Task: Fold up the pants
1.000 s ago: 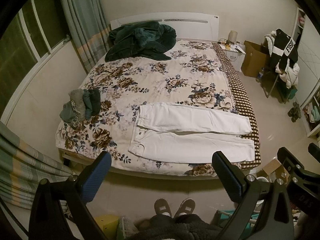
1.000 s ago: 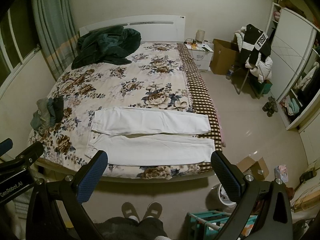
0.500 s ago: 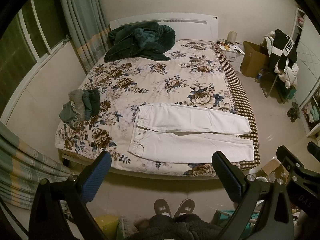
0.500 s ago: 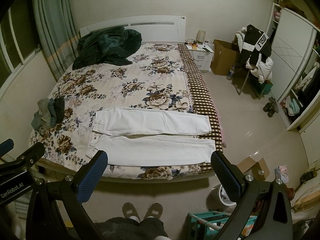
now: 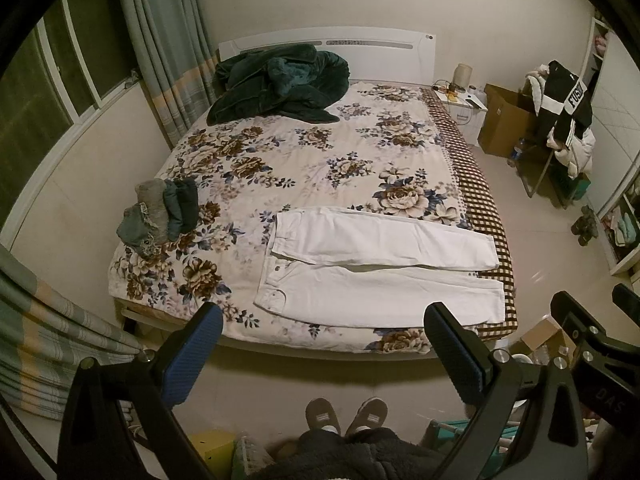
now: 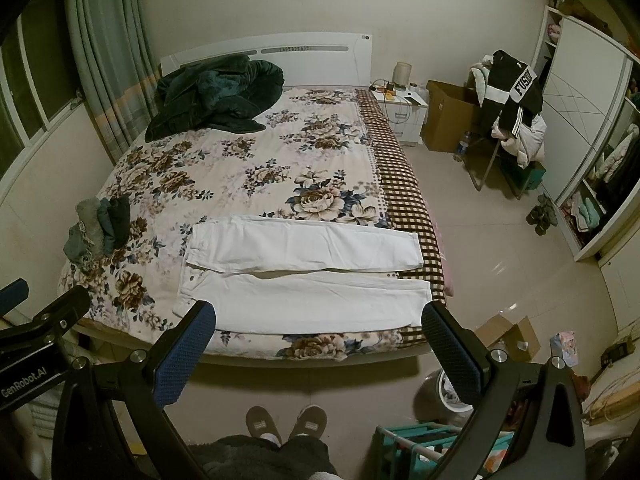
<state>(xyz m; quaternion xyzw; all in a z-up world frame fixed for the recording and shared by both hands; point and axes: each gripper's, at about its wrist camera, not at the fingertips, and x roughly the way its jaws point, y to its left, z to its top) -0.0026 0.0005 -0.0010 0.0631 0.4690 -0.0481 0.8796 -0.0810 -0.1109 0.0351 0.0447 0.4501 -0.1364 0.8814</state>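
White pants lie flat, unfolded, across foot of bed, legs side by side, waist twd window side. Left gripper & right gripper both spread wide, holding nothing, above floor short of bed.

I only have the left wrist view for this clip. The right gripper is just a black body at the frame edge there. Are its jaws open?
Observer: Yes. In its own wrist view the right gripper is open wide, with nothing held.
Reviewer: Does the other gripper show in that view?
Observer: Only the body of the left gripper, at the frame's left edge, with GenRobot.AI printed on it.
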